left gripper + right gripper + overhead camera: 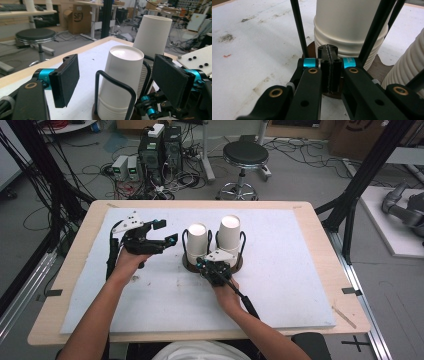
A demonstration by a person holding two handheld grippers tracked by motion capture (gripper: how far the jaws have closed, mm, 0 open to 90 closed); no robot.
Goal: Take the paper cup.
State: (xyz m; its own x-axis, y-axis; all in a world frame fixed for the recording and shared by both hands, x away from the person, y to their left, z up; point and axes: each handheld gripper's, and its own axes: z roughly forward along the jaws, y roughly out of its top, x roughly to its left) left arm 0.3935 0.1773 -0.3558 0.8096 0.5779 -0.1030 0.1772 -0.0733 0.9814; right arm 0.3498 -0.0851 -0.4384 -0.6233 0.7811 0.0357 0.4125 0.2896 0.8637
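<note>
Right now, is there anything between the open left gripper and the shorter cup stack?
No. In the high view, only bare white mat separates the left gripper from the shorter cup stack; nothing stands between them.

A white mat [280,285], marked with a few grey smudges, is spread over a pale wooden table [320,227]. Beyond the table's far edge a black round stool [245,155] is seen on the grey floor, with computer towers [160,150] to its left among tangled cables [100,170]. Cardboard boxes [350,137] are stacked at the far right. A black frame post [367,167] is set beside the table's right corner.
</note>
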